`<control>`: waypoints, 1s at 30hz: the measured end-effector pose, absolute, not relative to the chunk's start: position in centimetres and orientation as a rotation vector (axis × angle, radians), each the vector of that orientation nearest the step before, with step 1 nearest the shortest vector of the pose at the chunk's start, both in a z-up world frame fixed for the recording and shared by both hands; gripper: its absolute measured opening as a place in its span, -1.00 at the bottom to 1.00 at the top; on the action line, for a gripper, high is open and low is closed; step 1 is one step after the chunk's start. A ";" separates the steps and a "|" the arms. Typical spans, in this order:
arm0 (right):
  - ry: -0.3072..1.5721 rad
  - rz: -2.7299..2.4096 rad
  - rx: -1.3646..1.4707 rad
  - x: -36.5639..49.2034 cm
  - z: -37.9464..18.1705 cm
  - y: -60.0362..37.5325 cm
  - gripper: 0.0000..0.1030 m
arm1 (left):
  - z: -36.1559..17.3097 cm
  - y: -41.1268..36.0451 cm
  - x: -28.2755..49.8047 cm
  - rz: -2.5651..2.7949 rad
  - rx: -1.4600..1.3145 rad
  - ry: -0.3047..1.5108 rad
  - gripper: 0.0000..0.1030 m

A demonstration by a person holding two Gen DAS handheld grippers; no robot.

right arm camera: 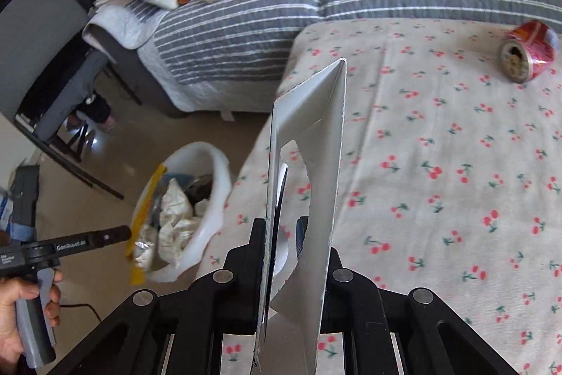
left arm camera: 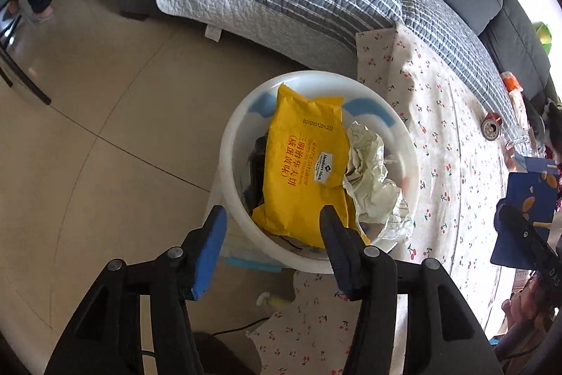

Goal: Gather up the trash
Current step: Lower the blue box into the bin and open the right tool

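Left tool [left arm camera: 270,217]: open, empty, above bin [left arm camera: 232,143] | yellow packet [left arm camera: 302,171]: inside bin | right tool [right arm camera: 281,227]: clamped on white box [right arm camera: 323,143], over table [right arm camera: 456,164] | can [right arm camera: 528,53]: on table

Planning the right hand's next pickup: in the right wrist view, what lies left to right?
Left gripper → white bin → flattened box held in the right gripper → red can on the cherry cloth.
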State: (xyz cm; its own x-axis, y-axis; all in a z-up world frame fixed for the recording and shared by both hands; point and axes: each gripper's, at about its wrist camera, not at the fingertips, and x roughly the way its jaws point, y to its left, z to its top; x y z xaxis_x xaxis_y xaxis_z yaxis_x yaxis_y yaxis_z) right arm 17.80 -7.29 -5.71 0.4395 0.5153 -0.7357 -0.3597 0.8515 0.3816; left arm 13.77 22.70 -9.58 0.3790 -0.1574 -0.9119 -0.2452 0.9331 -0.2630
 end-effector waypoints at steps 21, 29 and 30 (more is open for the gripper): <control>1.121 0.637 -0.256 21.0 -9.9 7.6 -0.58 | -5.8 26.1 10.9 0.072 -0.421 1.080 0.71; 1.102 0.607 -0.189 21.5 -8.6 6.6 -0.09 | -5.8 26.0 10.9 0.082 -0.421 1.083 0.71; 1.098 0.603 -0.176 21.5 -8.4 6.5 -0.07 | -5.8 25.9 11.0 0.082 -0.417 1.084 0.71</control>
